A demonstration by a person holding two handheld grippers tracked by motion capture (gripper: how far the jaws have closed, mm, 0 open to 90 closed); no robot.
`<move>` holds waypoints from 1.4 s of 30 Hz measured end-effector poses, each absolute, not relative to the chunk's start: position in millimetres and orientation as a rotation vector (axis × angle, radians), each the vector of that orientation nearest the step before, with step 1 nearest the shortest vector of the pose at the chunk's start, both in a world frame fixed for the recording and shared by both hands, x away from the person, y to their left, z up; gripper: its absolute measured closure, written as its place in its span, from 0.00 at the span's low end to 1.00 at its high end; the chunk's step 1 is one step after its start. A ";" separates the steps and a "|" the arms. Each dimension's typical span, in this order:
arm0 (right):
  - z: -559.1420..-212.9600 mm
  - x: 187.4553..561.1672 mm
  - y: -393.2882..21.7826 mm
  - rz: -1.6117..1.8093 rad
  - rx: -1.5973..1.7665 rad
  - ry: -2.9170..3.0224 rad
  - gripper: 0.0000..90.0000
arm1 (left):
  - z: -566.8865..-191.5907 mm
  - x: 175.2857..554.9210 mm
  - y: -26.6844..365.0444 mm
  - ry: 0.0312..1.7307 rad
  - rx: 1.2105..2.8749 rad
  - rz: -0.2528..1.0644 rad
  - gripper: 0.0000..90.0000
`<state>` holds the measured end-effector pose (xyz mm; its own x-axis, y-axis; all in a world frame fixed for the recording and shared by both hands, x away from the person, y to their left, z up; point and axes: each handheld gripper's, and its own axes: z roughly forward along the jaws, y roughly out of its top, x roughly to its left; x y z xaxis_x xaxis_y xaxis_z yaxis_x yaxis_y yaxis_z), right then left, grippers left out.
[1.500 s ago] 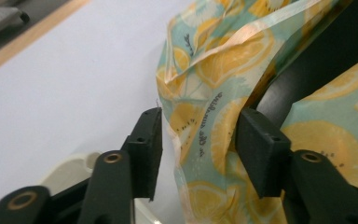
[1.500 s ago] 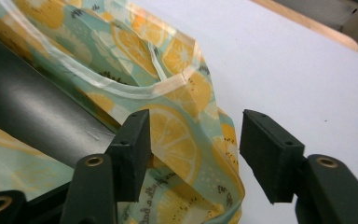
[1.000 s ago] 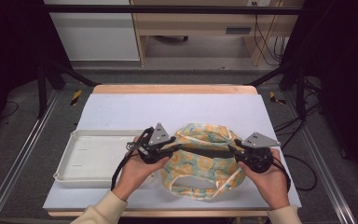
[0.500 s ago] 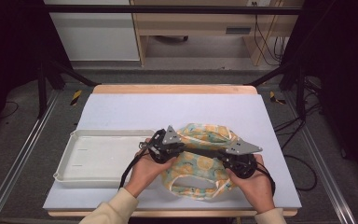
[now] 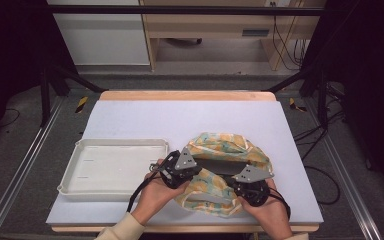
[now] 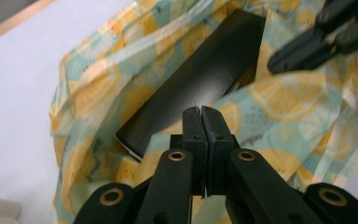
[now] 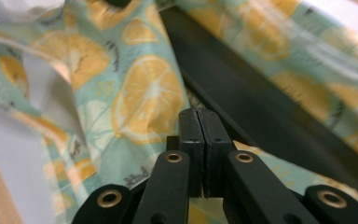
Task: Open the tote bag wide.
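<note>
Teal bag (image 5: 230,150) with yellow lemon-slice print, black box (image 6: 200,74) inside, white tray (image 5: 115,167), pale lilac table cover (image 5: 180,117)

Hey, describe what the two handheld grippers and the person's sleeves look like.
Both the left gripper and the right gripper are black, each topped with a grey three-cornered plate. Their linked arms carry brass-coloured pivot rings and end in two flat black jaws, seen up close in the gripper views. A black cable trails from the left one. The sleeves are pale beige.

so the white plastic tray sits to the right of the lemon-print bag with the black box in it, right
Not quite: the high view shows the white plastic tray to the left of the lemon-print bag, not the right. The flat black box does lie inside the bag.
</note>
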<state>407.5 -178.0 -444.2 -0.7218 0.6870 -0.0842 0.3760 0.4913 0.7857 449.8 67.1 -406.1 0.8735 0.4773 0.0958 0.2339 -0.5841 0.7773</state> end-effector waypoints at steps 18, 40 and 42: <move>-471.5 396.4 -173.6 1.036 0.826 2.531 1.00 | -440.8 439.3 38.1 0.487 2.305 0.341 1.00; -447.8 392.4 -232.9 1.127 1.090 2.081 1.00 | -472.8 439.1 50.3 0.586 2.357 0.260 1.00; -447.9 398.2 -237.8 1.095 1.151 2.022 1.00 | -473.1 439.0 50.2 0.590 2.355 0.259 1.00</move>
